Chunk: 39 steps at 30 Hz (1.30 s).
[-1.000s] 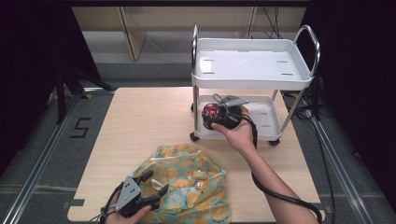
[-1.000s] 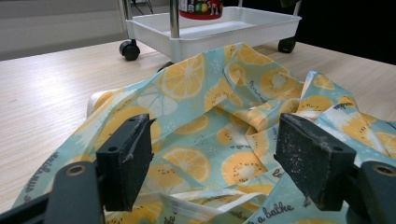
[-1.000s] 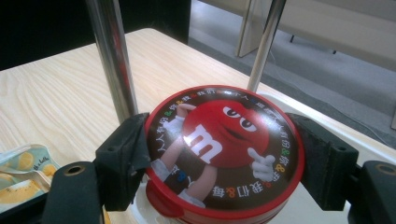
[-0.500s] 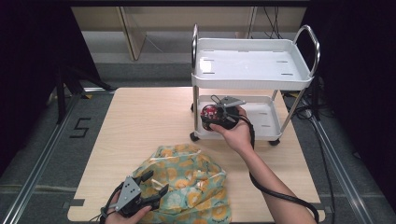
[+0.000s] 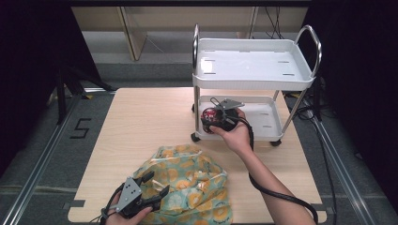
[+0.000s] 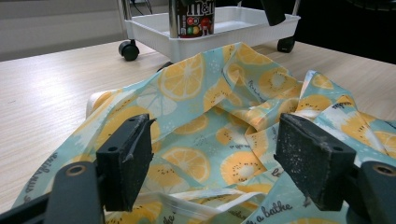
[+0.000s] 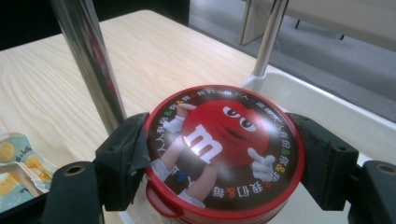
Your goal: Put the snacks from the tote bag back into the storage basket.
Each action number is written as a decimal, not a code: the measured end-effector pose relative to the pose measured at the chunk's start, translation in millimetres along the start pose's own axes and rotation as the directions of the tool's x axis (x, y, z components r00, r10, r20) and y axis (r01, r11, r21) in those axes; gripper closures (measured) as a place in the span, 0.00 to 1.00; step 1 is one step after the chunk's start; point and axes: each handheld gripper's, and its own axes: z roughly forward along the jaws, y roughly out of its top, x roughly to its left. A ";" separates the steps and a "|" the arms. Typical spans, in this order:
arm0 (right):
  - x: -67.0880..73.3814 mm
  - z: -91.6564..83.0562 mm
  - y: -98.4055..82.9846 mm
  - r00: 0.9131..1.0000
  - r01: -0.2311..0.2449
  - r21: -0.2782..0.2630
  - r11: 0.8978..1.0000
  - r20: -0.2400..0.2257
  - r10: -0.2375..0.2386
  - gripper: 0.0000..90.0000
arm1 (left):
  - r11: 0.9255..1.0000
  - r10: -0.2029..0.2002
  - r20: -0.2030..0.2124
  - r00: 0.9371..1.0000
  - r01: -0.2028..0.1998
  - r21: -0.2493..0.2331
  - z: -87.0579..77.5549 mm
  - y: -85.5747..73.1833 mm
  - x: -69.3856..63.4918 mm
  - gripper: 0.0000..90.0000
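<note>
The right gripper (image 7: 219, 158) clamps its jaws on a red-lidded candy can (image 7: 224, 151) at the front rim of the cart (image 5: 263, 77)'s lower tray; the can's base is cut off in the right gripper view. The left gripper (image 6: 219, 158) hangs with jaws open over the fruit-print bag (image 6: 210, 112) on the desk (image 5: 145, 122), the bag's contents hidden.

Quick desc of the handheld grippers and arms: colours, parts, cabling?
Both the left gripper and right gripper are black, each with two blocky jaws faced with rough dark pads, a grey three-cornered plate on top and a trailing black cable. Forearms bare, no sleeves visible.
</note>
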 end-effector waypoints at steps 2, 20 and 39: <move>-1.1 4.5 -1.4 1.000 0.023 -0.008 1.000 0.005 -0.023 0.30 | 1.000 0.002 0.005 1.000 -0.002 0.004 -0.2 0.2 0.5 0.30; -0.5 20.6 -11.4 1.000 0.011 0.019 1.000 -0.012 -0.011 0.30 | 1.000 -0.020 0.003 1.000 0.020 0.011 0.6 -0.8 0.4 0.30; 4.8 1.6 -6.9 1.000 -0.023 0.008 1.000 -0.011 0.023 0.19 | 1.000 -0.002 0.011 1.000 0.002 -0.001 2.8 -0.9 2.5 0.30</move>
